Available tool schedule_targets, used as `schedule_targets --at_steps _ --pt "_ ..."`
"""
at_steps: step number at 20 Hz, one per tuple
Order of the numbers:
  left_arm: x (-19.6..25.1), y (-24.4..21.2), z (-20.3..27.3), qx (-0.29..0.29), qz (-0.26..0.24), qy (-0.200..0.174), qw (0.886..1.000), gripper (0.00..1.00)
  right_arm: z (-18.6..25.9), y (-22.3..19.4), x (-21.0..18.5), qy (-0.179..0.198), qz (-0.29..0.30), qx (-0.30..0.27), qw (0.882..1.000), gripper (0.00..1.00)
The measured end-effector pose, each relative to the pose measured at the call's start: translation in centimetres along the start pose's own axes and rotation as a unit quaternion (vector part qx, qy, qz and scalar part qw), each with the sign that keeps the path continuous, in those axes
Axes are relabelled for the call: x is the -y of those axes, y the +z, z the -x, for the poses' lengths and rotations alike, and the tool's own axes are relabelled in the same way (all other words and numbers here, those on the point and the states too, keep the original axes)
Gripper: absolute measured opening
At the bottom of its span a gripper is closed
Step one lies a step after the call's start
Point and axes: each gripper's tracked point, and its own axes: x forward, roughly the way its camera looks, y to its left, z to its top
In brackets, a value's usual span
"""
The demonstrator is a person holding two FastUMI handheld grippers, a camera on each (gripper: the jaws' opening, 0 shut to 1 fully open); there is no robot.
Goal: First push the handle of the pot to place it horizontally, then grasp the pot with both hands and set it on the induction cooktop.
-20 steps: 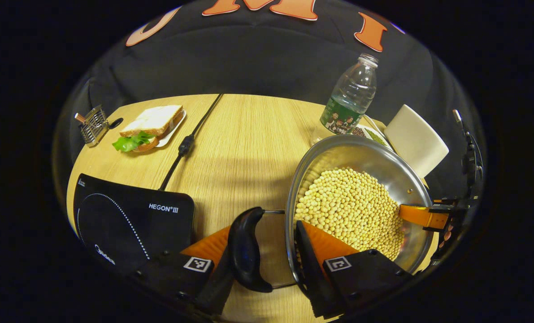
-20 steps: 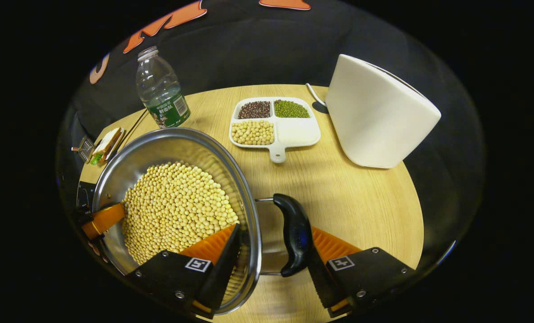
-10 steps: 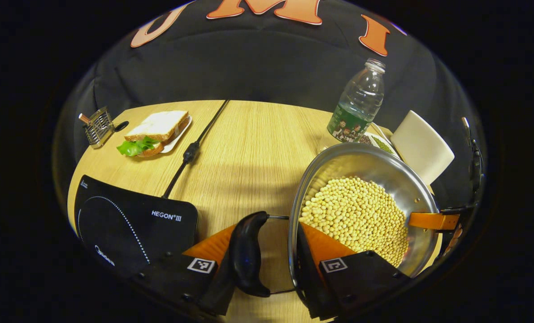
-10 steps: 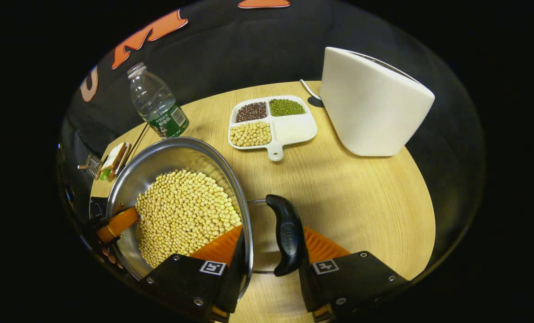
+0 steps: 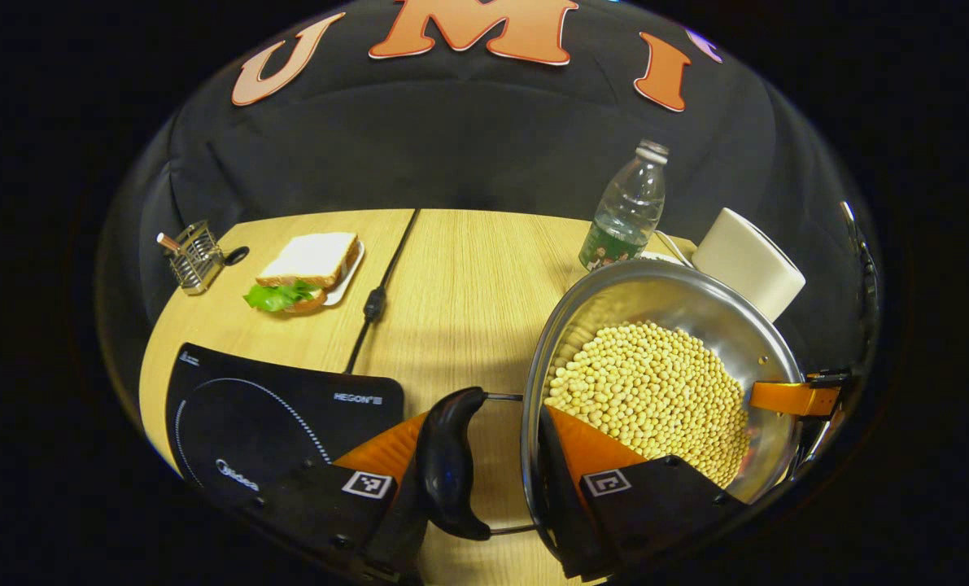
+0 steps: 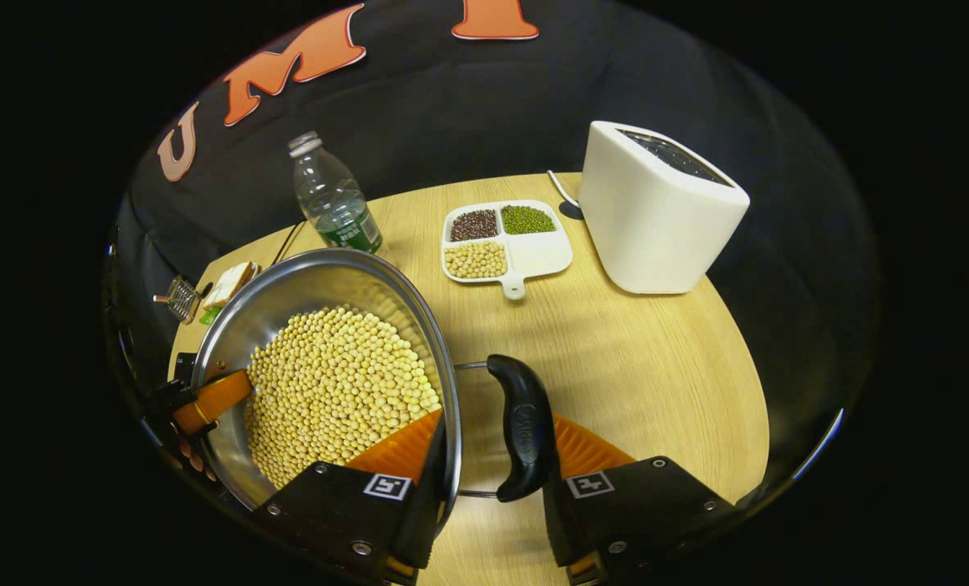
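- Two grippers hold the pot [image 5: 663,358] at opposite sides, and it appears raised off the table [image 5: 468,268], so the carry to the cooktop [image 5: 264,415] looks under way.
- Left gripper [image 5: 492,464]: one finger outside the left handle [image 5: 449,464], the other inside the pot wall among the beans [image 5: 655,399]; handle and rim are pinched between them.
- Right gripper [image 6: 488,468]: same hold on the right handle [image 6: 521,427], one finger inside the wall, one outside the black grip.
- Judgement: keep both hands level and move them together; the bean load sits high and a tilt would spill it.
- Judgement: travel toward the person's left, and lower flat onto the ringed zone; the cord [image 5: 378,293] lies behind the cooktop, out of the path.
- Containers, left to right: small wire basket [image 5: 195,256], contents unclear; plate with sandwich [image 5: 309,268]; pot, steel, heaped with pale beans; bottle [image 6: 333,199], mostly empty; divided dish [image 6: 508,244] with dark grains, green beans, pale beans and one white section; white bin [image 6: 659,212], inside hidden.
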Motion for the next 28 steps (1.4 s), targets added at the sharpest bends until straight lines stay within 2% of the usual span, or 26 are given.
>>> schedule_targets --at_steps 1,6,7,10,15,16,17,18,20,21,22,23,25,28 --pt "-0.4 0.3 0.7 0.002 -0.001 0.001 1.000 0.71 -0.2 0.0 0.0 0.003 0.000 0.002 1.000 0.55" --pt "-3.6 1.2 4.8 0.017 0.000 0.015 1.000 0.71 -0.8 0.1 0.0 0.018 0.016 0.011 1.000 0.55" --pt "-4.4 1.3 5.6 0.018 0.002 0.018 1.000 0.67 -1.0 0.2 0.0 0.020 0.022 0.013 0.999 0.55" --pt "-7.3 1.6 7.8 0.029 0.014 0.030 0.999 0.74 -1.0 0.7 0.2 0.027 0.034 0.020 0.999 0.55" --pt "-13.1 1.5 11.3 0.041 0.035 0.059 0.997 0.67 -2.3 1.3 0.1 0.047 0.060 0.029 0.997 0.55" --pt "-14.3 1.3 12.1 0.042 0.039 0.065 0.996 0.71 -2.4 1.4 0.1 0.052 0.065 0.028 0.996 0.55" --pt "-15.5 1.3 12.9 0.043 0.042 0.071 0.996 0.67 -2.5 1.5 0.2 0.058 0.069 0.027 0.996 0.55" --pt "-16.6 1.2 13.4 0.044 0.044 0.078 0.995 0.71 -2.8 1.7 0.3 0.064 0.072 0.025 0.995 0.55" --pt "-18.6 1.1 14.3 0.047 0.048 0.090 0.994 0.71 -3.2 2.2 1.1 0.075 0.078 0.024 0.994 0.55" --pt "-19.5 1.1 14.9 0.049 0.050 0.095 0.993 0.67 -3.2 2.4 1.3 0.081 0.080 0.023 0.993 0.55" --pt "-20.5 1.0 15.3 0.050 0.053 0.099 0.992 0.71 -3.2 2.6 1.4 0.085 0.087 0.022 0.992 0.55" --pt "-21.3 0.9 15.7 0.050 0.054 0.104 0.992 0.67 -3.4 2.8 1.2 0.086 0.090 0.023 0.992 0.55" --pt "-22.9 0.6 16.7 0.051 0.061 0.109 0.991 0.71 -3.5 3.2 1.4 0.091 0.095 0.025 0.991 0.55" --pt "-22.2 0.6 16.6 0.056 0.070 0.119 0.989 0.70 -3.4 3.9 1.7 0.101 0.107 0.027 0.989 0.55"
